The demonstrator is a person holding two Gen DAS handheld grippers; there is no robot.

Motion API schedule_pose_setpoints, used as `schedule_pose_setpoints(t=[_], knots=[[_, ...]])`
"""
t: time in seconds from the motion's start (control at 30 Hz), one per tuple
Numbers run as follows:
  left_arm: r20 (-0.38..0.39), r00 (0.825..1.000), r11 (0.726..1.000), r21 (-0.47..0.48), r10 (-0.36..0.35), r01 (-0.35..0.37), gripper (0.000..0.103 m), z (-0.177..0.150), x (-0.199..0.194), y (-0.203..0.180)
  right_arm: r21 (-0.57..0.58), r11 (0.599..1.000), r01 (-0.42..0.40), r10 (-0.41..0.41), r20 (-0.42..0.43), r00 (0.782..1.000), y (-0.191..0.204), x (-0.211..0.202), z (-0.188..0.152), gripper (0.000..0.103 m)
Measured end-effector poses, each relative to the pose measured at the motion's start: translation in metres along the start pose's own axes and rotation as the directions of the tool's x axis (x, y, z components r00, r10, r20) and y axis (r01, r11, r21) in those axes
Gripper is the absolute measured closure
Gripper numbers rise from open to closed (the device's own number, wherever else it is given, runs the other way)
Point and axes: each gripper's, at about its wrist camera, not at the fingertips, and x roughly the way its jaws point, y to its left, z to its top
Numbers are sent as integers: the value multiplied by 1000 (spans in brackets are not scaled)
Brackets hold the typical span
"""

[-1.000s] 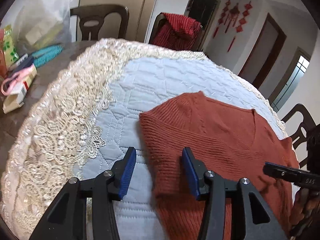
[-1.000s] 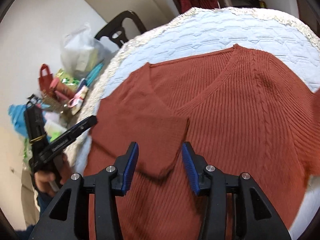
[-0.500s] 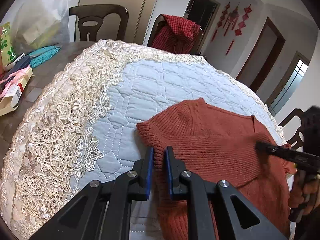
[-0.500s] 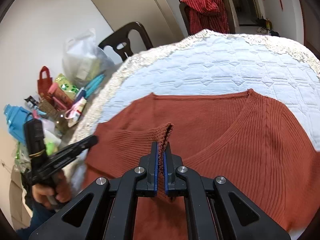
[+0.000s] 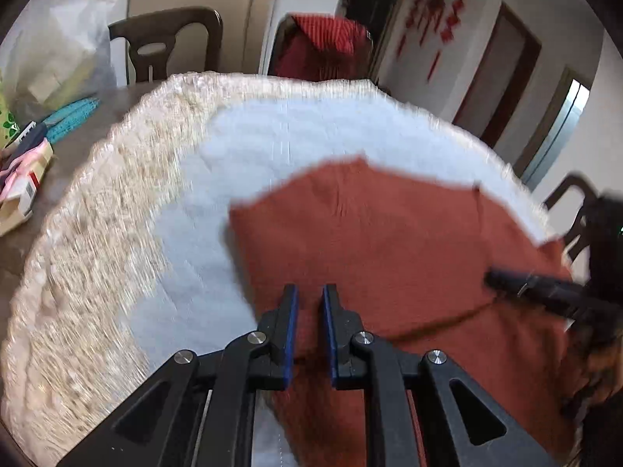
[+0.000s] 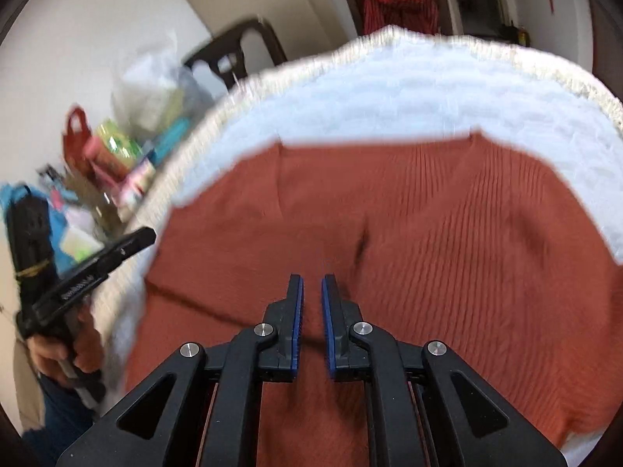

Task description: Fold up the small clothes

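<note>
Two grippers work one garment, a rust-red ribbed sweater [image 6: 447, 233] spread on a white quilted cover [image 5: 241, 148] with a cream lace border [image 5: 97, 233]. Both views are blurred.

Location: the sweater lies on the near half of the cover, directly under and ahead of both grippers. Bare quilting shows beyond its far edge and to its left.

Left gripper [image 5: 309, 295]: it sits over the sweater's left margin, just inside the edge that meets the quilting. Its jaws stand nearly closed with a narrow slot between the blue pads. Red knit fills that slot and runs up into it from the garment's edge, so the gripper appears to have the fabric pinched.

Right gripper [image 6: 311, 284]: it is positioned over the chest area, just short of the bottom of the V-neck. Its jaws are opening and stand a narrow gap apart. Knit shows through the gap, but it lies flat beneath the pads, not pressed by them.

Orientation: the neckline lies at the far edge, and the V tapers back toward the grippers. The hem end runs out of view under the gripper bodies. The long axis therefore runs near to far, collar away from the person. A panel of knit lies folded over the left side of the body, its inner edge ending beside the V.

A hand [image 6: 50, 350] grips the left gripper's handle at the table's left side.
</note>
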Motion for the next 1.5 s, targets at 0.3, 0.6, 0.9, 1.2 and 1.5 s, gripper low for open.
schedule_pose_setpoints(t=[0.3,0.6,0.9,1.2,1.5], knots=[[42,999,999,24,25,-26,77,20,-1,-1,-15,999,34,-33,68,997,6,-8,24,94],[31,999,999,46,-23,21,70,-12,-19,-5,-36,999,27,-25,45,999,4,-23,4,94],[42,999,999,33,25,-26,57,-24,-50,-14,-30,998,47,-45,67,997,3,-48,-22,89],[54,999,1000,30,-9,7,46,-57,-90,-35,84,995,62,-75,162,984,-28,-109,-69,61],[56,998,1000,26,-19,18,46,-68,-102,-51,317,942,111,-180,199,963,-94,-143,-105,61]])
